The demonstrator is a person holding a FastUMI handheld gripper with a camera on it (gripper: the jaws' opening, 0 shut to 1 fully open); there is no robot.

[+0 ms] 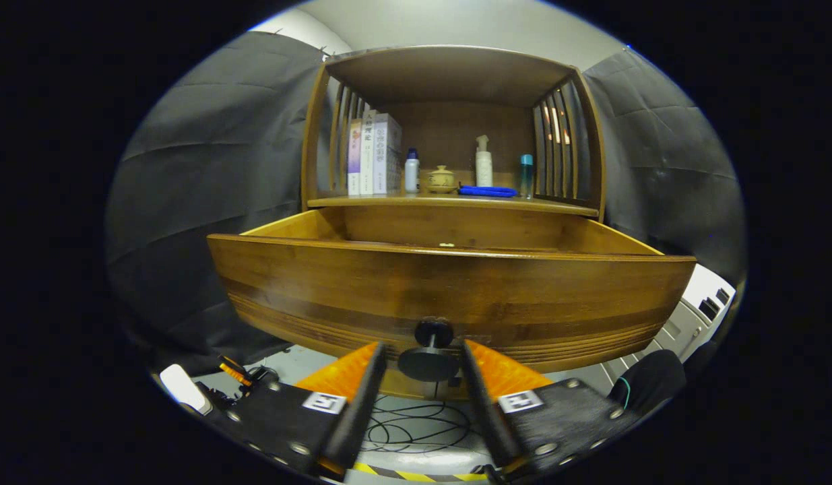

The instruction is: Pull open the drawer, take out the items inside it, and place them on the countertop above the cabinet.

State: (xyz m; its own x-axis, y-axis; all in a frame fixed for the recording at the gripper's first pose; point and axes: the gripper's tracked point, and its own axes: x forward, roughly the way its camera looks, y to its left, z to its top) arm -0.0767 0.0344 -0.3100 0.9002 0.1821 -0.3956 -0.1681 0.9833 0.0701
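The wooden drawer point(449, 289) stands pulled out from the cabinet point(449, 74), its curved front panel spanning the middle of the frame and its side walls running back toward the cabinet body. A round dark knob point(430, 350) sits at the lower centre of the drawer front, and the tongs point(424, 364) bracket it from the bottom of the frame: one finger lies just left of the knob, the other just right of it, both close against its disc, though whether they press on it or merely flank it I cannot tell. Over the drawer's front edge a small pale item point(446, 244) peeks out near the middle; the rest of the drawer's inside is hidden by the front panel. Above the drawer, the bench point(449, 201) of the cabinet carries a row of books point(374, 156) at the upper left, a small white bottle point(411, 171), a yellowish lidded pot point(441, 179), a white pump bottle point(483, 162), a flat blue thing point(487, 191) and a teal bottle point(526, 175). Cables point(416, 424) lie on the floor below, between the fingers.
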